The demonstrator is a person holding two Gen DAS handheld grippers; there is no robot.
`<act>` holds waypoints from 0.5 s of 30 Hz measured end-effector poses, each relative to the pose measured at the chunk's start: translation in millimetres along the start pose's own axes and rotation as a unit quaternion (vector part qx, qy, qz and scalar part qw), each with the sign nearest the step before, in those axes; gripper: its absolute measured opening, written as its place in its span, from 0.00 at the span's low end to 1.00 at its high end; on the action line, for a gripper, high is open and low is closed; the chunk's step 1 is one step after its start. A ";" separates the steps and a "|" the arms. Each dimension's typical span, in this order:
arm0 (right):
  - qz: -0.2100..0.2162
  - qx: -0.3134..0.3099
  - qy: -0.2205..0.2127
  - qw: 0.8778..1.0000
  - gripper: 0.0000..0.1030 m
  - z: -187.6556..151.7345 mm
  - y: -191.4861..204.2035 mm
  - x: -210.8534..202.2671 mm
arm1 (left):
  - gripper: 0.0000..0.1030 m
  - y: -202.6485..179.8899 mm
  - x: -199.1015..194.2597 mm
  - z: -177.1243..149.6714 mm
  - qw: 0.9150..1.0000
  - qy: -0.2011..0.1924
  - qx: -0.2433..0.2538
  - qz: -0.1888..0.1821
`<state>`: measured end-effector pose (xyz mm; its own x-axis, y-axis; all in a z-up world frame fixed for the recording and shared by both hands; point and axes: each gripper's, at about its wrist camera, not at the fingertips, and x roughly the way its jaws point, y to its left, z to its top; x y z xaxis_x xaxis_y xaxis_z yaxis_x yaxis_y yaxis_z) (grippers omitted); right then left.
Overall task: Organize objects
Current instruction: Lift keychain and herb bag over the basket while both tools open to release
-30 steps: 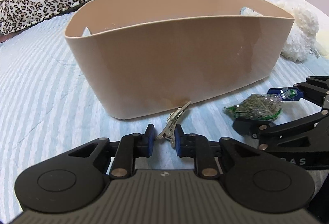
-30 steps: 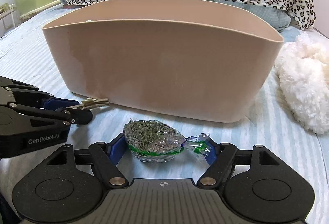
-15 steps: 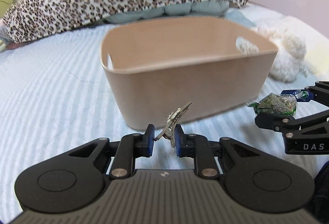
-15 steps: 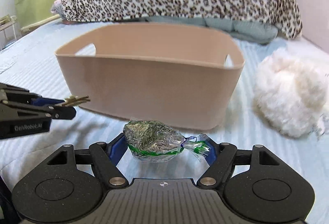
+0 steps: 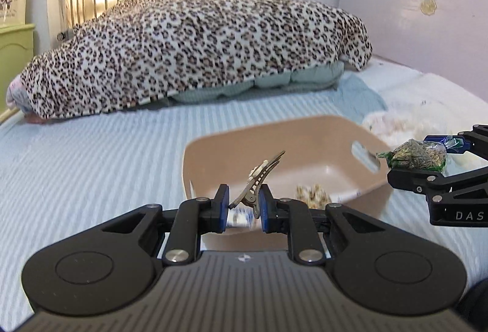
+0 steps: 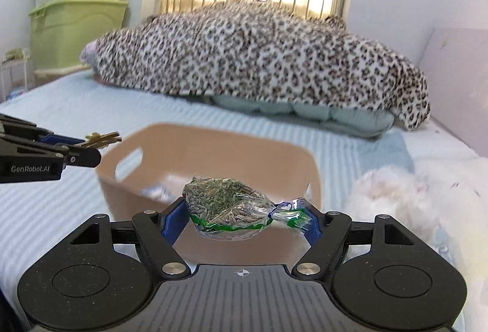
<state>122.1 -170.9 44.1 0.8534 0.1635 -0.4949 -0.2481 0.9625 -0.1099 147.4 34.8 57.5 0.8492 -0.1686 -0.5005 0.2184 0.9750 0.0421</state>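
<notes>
Beige basket (image 5: 341, 149), leopard-print blanket (image 5: 195, 51), blue-striped sheet (image 5: 91, 161) (pale).

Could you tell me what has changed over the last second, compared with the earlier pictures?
Both hand-held grippers rose from the bed to above the tan bin, so its inside now shows. The left hand-held gripper still clamps the hair clip; the right hand-held gripper still clamps the bag of green pellets. Nothing was released, and the bin stayed put.
</notes>
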 end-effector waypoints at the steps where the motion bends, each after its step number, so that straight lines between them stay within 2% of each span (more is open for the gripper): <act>1: -0.001 0.003 -0.005 1.000 0.70 5.5 -2.4 1.1 | 0.21 -0.1 2.8 5.0 1.000 -0.002 0.002 0.002; 8: -0.015 0.022 -0.022 0.999 0.70 35.1 -20.1 20.4 | 0.21 -6.7 43.5 32.1 1.000 0.000 0.009 0.007; 15: -0.024 0.030 -0.009 0.999 0.70 45.6 -34.5 64.2 | 0.21 -19.8 108.1 31.8 0.998 0.050 0.026 0.019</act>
<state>206.3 -183.7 55.5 0.8718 0.1202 -0.4748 -0.1788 0.9806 -0.0802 250.2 -7.3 30.1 0.8055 -0.1143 -0.5814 0.2145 0.9709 0.1062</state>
